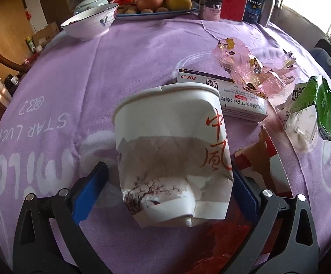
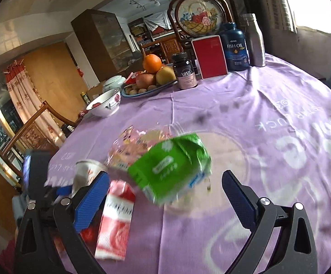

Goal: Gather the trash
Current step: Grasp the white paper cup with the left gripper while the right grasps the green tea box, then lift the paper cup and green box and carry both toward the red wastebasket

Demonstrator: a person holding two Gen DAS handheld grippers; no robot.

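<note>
I have the left gripper point(image 1: 168, 191) spread wide around the crumpled white paper cup with the ink-wash tree print and red characters point(image 1: 172, 155). Its blue-padded fingers point(image 1: 90, 194) flank the cup's crushed base; the right pad looks close to the cup wall, the left one stands apart, so nothing is clamped yet. The cup lies tipped on the round desk under its lilac printed cloth point(image 1: 124, 68).

If I close here, the dented base may fold further and squirt out forward, since the wall there is already collapsed. It could also knock the torn red-and-white card packet point(image 1: 263, 157) just to its right.

The right gripper point(image 2: 165, 196) is also wide open and holding nothing, hanging over the squashed green and white drink carton point(image 2: 172, 166). That view is smeared with motion blur, so I cannot tell whether the carton is touching the desk or the clear pink flowered wrapper point(image 2: 138, 141) behind it. A hasty close there risks catching only the carton's edge, or dragging the wrapper and the cloth along with it.
</note>
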